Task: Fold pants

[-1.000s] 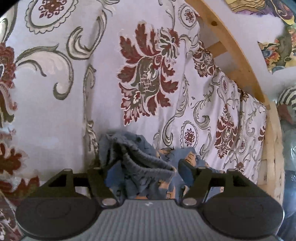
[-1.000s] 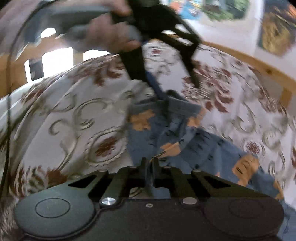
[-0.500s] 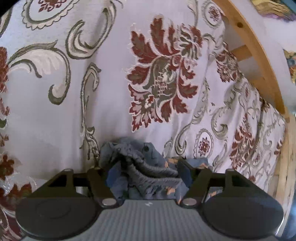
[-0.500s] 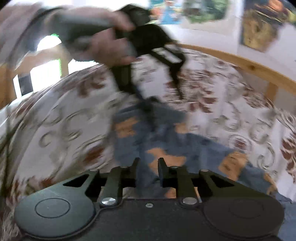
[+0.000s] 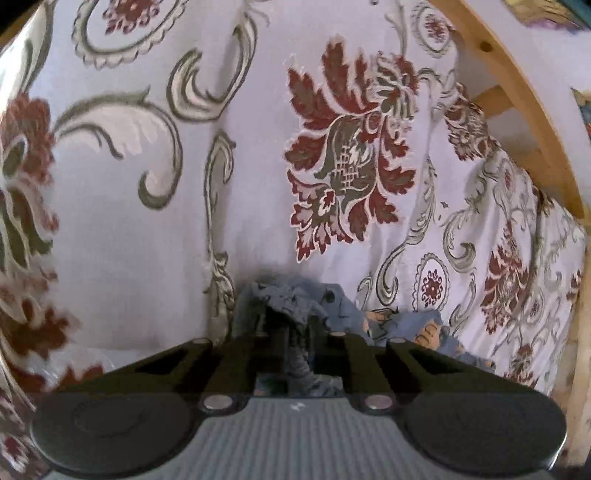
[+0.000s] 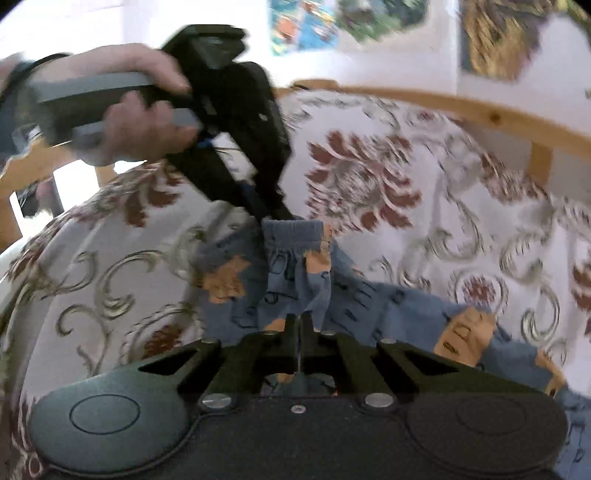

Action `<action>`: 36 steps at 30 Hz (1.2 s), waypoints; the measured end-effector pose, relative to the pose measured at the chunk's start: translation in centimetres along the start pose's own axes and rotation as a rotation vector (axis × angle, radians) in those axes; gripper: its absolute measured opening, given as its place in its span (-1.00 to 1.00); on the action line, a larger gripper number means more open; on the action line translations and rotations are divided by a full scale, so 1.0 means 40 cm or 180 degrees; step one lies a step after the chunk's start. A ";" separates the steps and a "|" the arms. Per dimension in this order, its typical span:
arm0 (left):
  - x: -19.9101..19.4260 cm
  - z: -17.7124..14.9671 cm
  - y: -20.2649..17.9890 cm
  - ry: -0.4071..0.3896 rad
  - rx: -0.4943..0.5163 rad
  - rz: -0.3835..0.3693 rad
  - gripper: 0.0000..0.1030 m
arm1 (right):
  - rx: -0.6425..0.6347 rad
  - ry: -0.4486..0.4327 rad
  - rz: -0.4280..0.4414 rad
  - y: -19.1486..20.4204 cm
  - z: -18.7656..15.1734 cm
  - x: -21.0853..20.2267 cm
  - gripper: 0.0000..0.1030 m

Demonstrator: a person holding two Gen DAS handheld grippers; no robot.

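Small blue pants (image 6: 388,306) with orange patches lie on a floral bedspread (image 5: 129,229). In the left wrist view my left gripper (image 5: 291,321) points steeply down, its jaws closing, with the bunched grey-blue waistband (image 5: 291,295) pinched between the pads. The right wrist view shows that same left gripper (image 6: 273,218), held by a hand (image 6: 140,122), gripping the elastic waistband (image 6: 295,232) at its left corner. My right gripper (image 6: 301,321) is shut on a fold of the pants below the waistband. A pant leg runs off to the right.
A wooden bed frame (image 5: 517,92) curves along the far edge of the mattress, also visible as a rail (image 6: 480,114). Colourful pictures (image 6: 306,22) hang on the white wall behind. The patterned bedspread spreads wide to the left of the pants.
My left jaws went from wide apart around the waistband to pinched on it. My right jaws opened briefly, then shut again on the pants fabric.
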State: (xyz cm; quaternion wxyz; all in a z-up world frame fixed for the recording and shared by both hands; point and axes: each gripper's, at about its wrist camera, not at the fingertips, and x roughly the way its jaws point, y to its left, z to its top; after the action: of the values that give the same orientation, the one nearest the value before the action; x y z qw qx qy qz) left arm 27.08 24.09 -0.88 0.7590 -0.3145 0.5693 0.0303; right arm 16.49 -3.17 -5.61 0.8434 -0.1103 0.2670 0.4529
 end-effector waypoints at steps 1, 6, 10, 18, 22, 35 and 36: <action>0.000 0.004 -0.001 0.0029 0.0148 -0.0063 -0.81 | -0.0024 0.0006 0.0042 0.009 -0.003 -0.002 -1.00; 0.002 0.015 -0.007 0.0123 0.0967 -0.0049 -0.80 | -0.0227 0.0120 0.0278 0.065 -0.018 0.015 -1.00; -0.007 0.027 0.009 0.0202 0.1152 -0.0070 -0.72 | -0.0329 0.0251 0.0439 0.114 -0.017 0.043 -0.91; -0.060 0.015 0.024 0.0061 0.1192 -0.0045 -0.19 | -0.0090 0.0231 0.0642 0.098 -0.004 0.017 -0.50; -0.083 -0.019 -0.003 -0.0074 0.1359 0.0067 0.03 | 0.0210 0.0049 0.0568 0.054 0.020 -0.005 -0.49; -0.087 -0.083 -0.045 -0.0162 0.1579 0.0302 0.27 | 0.0253 0.0134 0.0389 0.114 0.030 0.118 -0.66; -0.085 -0.085 -0.045 -0.0165 0.1578 0.0306 0.29 | 0.0257 0.0131 0.0392 0.114 0.030 0.116 -0.64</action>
State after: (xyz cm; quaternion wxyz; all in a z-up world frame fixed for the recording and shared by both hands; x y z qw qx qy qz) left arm 23.75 21.96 2.42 0.8250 -0.0905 0.5540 -0.0661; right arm 15.22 3.19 -6.91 0.8120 -0.0689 0.3087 0.4905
